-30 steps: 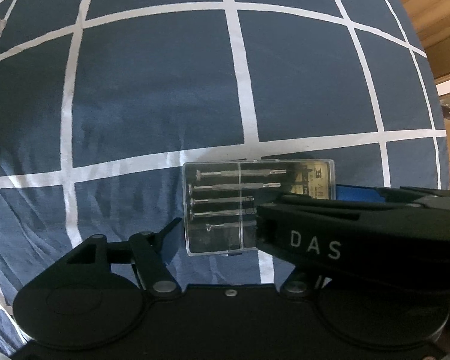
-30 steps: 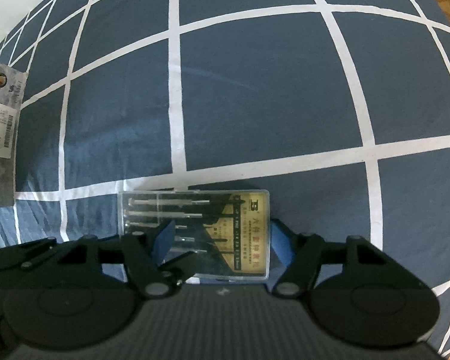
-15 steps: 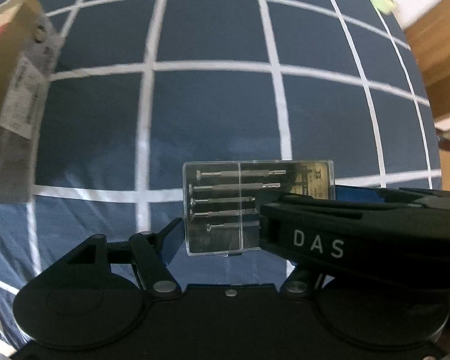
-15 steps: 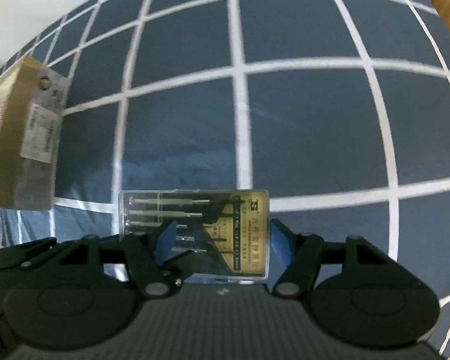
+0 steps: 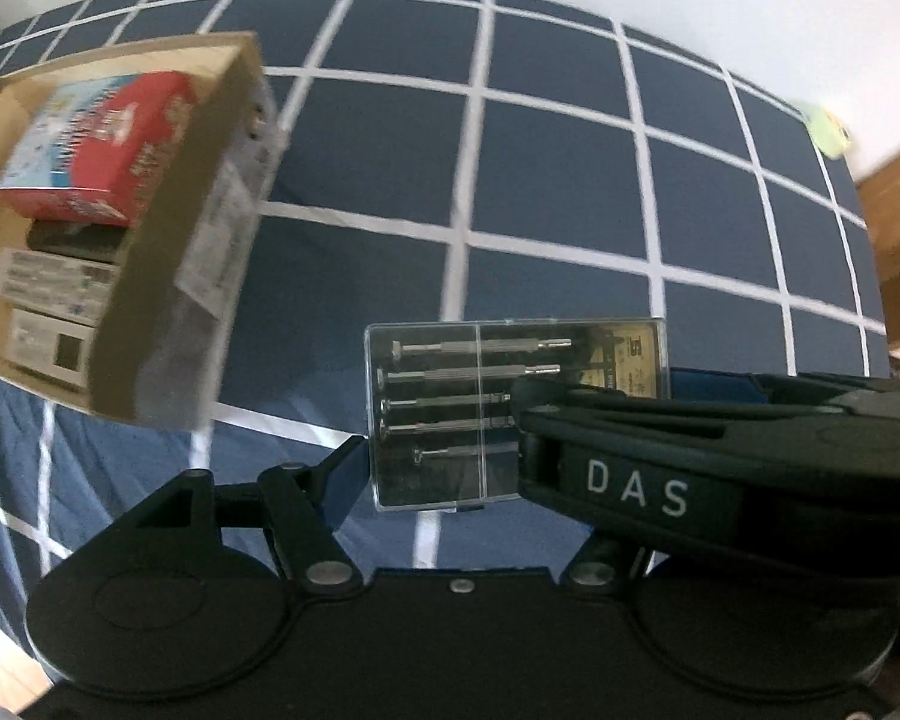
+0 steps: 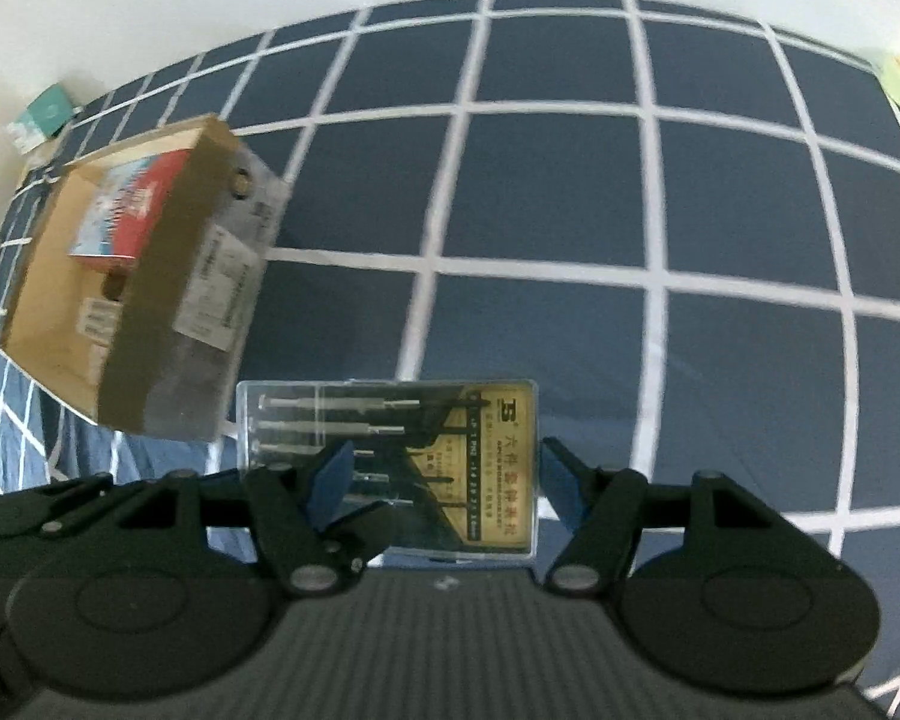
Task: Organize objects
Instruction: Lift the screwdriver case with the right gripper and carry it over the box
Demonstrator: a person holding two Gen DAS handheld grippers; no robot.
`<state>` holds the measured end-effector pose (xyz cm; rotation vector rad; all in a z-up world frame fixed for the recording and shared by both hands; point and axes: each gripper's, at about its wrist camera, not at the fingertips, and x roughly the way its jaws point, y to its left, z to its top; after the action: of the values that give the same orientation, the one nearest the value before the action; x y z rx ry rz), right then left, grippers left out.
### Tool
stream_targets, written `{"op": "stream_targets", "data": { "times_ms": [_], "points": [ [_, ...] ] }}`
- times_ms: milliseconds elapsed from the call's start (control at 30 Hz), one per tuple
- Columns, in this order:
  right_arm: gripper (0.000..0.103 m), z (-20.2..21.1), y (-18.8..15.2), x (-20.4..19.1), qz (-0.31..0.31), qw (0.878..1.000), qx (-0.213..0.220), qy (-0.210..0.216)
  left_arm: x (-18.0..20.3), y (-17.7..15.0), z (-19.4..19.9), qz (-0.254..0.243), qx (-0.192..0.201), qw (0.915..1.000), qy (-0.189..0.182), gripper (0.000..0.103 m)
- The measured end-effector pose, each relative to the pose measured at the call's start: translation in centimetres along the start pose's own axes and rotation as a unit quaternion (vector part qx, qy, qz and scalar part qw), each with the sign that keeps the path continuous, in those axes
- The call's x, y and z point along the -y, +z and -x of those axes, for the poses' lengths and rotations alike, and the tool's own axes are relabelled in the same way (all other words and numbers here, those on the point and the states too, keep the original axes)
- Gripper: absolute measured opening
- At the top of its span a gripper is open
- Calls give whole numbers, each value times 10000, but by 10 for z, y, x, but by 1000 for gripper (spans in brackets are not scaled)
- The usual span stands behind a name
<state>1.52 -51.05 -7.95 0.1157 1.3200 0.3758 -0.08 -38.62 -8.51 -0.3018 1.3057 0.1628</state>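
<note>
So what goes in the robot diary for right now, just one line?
held: clear screwdriver case | left claw: shut on case | right claw: shut on case | case: lifted over checked blanket | cardboard box: to the left, open

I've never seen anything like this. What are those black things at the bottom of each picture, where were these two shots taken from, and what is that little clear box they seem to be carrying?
No robot here: a person holds a two-finger gripping tool in each hand, with a wide-angle camera on each looking along its fingers. One picture comes from the left gripper, the other from the right gripper; the black shapes are the tools themselves. Both are closed on one clear plastic case of small screwdrivers, one at each end, holding it above a bed cover of dark blue with white lines. To the left stands an open cardboard box already holding a red packet and some white boxes.
</note>
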Motion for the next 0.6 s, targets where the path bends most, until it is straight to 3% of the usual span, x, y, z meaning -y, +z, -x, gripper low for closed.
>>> {"op": "stream_targets", "data": {
  "times_ms": [333,600],
  "points": [
    [67,-6,32,-69,242,9995,184,47,-69,26,23,143,254,9996,5,66],
    [67,-22,53,-145,77,9994,339,-92,-143,51,35,-127,269,9995,-130,66]
  ]
}}
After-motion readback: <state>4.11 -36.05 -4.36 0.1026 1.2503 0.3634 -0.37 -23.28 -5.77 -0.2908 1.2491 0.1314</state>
